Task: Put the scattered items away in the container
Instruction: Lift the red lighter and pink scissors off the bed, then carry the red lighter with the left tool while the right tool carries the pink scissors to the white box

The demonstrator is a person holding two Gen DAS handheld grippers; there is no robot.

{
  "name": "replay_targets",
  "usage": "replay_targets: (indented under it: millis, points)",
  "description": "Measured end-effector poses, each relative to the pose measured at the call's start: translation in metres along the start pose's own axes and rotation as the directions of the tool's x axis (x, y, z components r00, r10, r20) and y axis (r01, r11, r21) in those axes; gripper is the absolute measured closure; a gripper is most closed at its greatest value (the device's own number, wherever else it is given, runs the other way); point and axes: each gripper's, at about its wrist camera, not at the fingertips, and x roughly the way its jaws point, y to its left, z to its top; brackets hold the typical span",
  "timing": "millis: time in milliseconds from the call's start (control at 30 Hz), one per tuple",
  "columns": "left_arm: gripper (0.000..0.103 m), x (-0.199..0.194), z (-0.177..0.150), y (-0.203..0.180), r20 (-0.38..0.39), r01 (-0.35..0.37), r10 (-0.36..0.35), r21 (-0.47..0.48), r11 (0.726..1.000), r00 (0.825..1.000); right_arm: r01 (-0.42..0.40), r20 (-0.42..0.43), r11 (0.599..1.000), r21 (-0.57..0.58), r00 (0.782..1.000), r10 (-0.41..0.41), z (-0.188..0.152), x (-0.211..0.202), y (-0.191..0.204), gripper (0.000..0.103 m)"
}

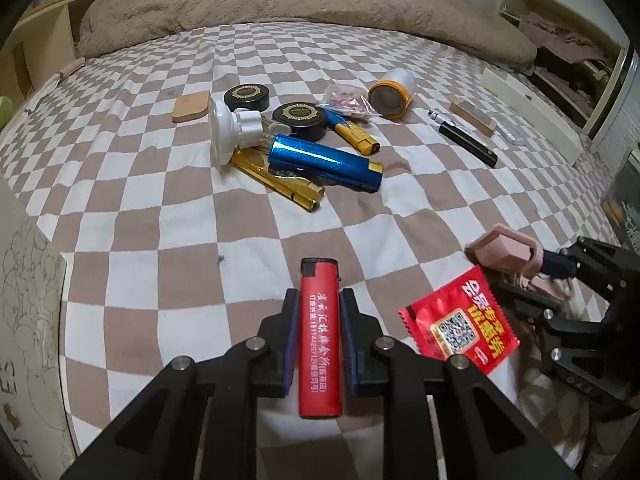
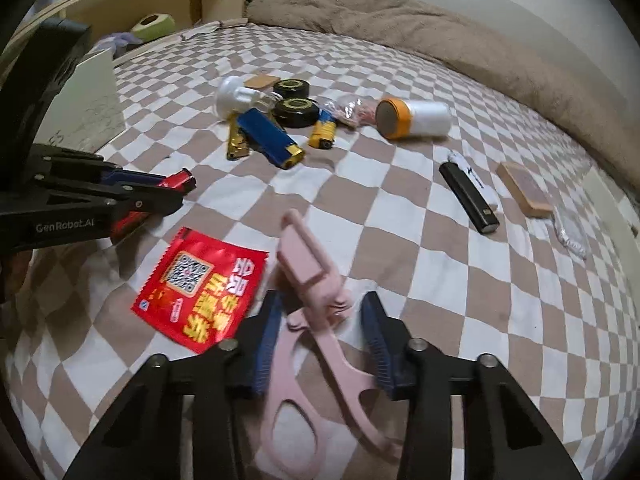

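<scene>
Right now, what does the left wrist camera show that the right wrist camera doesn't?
Only the left wrist view: the white printed lettering along the red plastic lighter, which is clamped lengthwise in the left gripper.

Only the right wrist view: the looped handles of the pink plastic scissors between the right gripper's fingers, and the brand lettering on the left gripper's side.

Both: the red foil sachet, the shiny blue lighter and the orange-capped white jar on the checked bedsheet.
</scene>
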Motion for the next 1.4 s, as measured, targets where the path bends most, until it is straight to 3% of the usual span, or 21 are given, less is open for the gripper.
replay_targets:
  millis: [233,500,700,1067,1400]
  points:
    - [0.083,-0.009,-0.008,0.002,-0.01,0.012,-0.012,-0.026,1.0,1.0,-0.056,0.018,0.994,0.093,0.998,0.055,-0.006,-0.01,-0.01,0.073]
    - [0.083,-0.02,-0.014,0.001,-0.003,0.039,-0.039,-0.039,0.998,0.999,-0.054,0.026,0.988,0.144,0.998,0.05,-0.015,-0.02,-0.011,0.073]
    - [0.083,-0.034,-0.013,0.003,0.032,0.042,-0.04,-0.042,0.998,0.999,-0.066,0.072,0.967,0.246,0.996,0.049,-0.019,-0.035,-0.028,0.073]
    - [0.083,-0.081,-0.016,0.0,0.166,0.034,-0.031,-0.021,0.999,0.986,-0.13,0.157,0.931,0.341,0.984,0.08,-0.021,-0.063,-0.042,0.073]
    - [0.083,-0.122,-0.032,-0.012,0.271,0.032,-0.036,0.022,0.999,0.962,-0.181,0.213,0.921,0.344,0.971,0.111,-0.021,-0.081,-0.016,0.073]
